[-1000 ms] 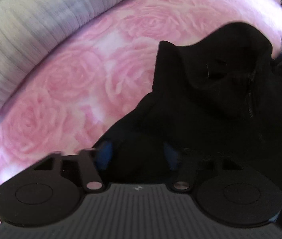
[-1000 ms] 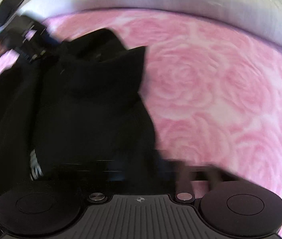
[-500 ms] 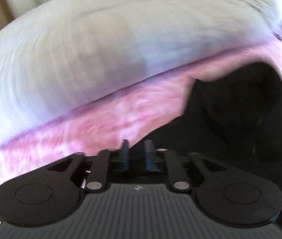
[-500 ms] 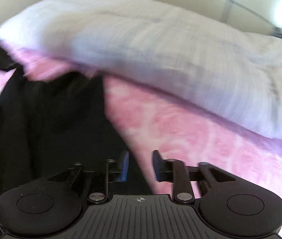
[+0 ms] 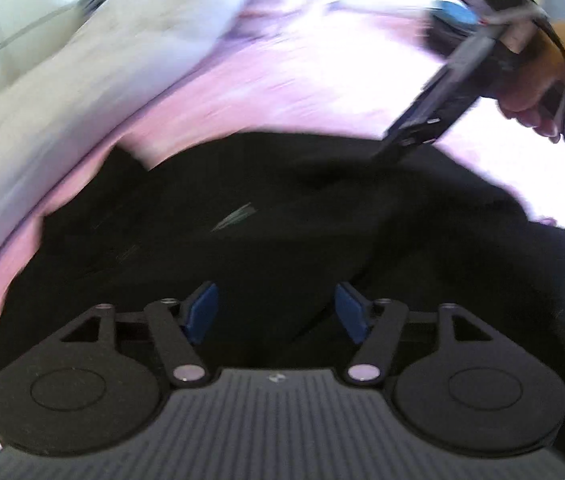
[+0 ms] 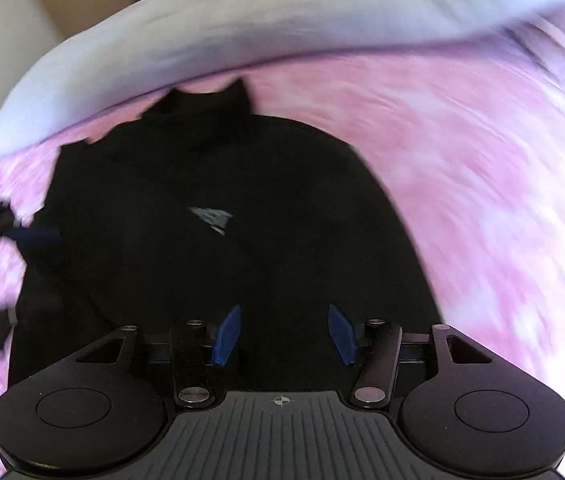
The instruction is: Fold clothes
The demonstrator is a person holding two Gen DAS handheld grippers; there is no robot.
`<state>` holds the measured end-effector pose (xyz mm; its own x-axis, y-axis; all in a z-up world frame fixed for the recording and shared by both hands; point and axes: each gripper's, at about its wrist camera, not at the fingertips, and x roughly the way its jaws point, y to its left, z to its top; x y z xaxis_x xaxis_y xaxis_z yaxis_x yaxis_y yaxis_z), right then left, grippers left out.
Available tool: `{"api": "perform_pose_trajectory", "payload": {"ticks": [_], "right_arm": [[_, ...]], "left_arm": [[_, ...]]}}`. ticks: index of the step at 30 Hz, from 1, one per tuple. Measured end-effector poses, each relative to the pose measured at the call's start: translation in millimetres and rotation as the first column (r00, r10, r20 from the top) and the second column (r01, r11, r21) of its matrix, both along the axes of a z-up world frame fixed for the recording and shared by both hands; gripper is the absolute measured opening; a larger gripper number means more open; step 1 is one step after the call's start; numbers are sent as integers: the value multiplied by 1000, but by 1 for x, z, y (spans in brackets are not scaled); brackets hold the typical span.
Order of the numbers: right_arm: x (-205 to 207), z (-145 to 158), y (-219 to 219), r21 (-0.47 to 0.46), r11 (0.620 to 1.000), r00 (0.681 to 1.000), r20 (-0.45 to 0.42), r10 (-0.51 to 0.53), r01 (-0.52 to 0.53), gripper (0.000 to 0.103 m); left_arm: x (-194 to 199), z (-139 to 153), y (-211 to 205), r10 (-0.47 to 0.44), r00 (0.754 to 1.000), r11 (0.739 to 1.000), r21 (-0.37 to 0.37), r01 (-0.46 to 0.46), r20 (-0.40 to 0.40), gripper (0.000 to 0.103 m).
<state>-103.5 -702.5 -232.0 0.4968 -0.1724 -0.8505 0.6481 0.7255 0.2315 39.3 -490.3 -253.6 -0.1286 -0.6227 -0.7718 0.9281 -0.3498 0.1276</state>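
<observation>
Both grippers off the cloth since a second ago, jaws opening, nothing between | left gripper [image 5: 276,312], right gripper [image 6: 284,334] hover over black garment [image 5: 282,240] | garment just beyond fingertips, on pink sheet [image 6: 482,160] | fold released, next grab pending

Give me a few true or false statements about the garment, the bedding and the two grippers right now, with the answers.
1. The garment is black. True.
2. It lies on a plain blue sheet. False: the sheet is pink.
3. The left gripper clamps a fold of cloth. False: its jaws are opening, pads clear of the fabric.
4. A pale duvet lies beyond the garment. True.
5. The right gripper is shut. False: its jaws are opening with nothing pinched.
</observation>
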Motion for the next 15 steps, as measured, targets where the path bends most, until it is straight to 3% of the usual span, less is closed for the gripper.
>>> {"api": "perform_pose_trajectory", "payload": {"ticks": [3,4,5,6,7,9,11,13,15], "right_arm": [[-34,7,2,13,992,992,-2,-125,125,64],[-44,8,1,17,987,988,-4,-157,157,72],[-55,9,0,22,982,982,-5,-188,188,77],[-64,10,-2,28,976,976,-8,-218,218,78],[-71,9,-4,40,971,971,-16,-237,238,79],[-84,6,-6,62,962,964,-30,-266,267,79],[-93,2,-4,87,955,959,-32,-282,283,80],[-102,-3,0,114,948,955,-37,-296,298,80],[-101,-13,4,122,947,955,-34,-296,297,80]], "left_arm": [[-52,-25,-25,-83,985,996,-27,88,154,58],[-62,-35,-33,-114,974,993,-15,120,197,49],[-69,-44,-40,-143,962,989,2,147,233,22],[-68,-46,-45,-149,958,989,19,148,244,11],[-60,-40,-48,-113,967,993,11,114,229,10],[-29,-15,-43,24,985,999,-33,-19,173,9],[15,22,-22,207,966,976,-94,-194,152,9],[64,56,10,378,912,923,-147,-356,161,9],[114,88,50,533,825,843,-198,-500,187,10]]}}
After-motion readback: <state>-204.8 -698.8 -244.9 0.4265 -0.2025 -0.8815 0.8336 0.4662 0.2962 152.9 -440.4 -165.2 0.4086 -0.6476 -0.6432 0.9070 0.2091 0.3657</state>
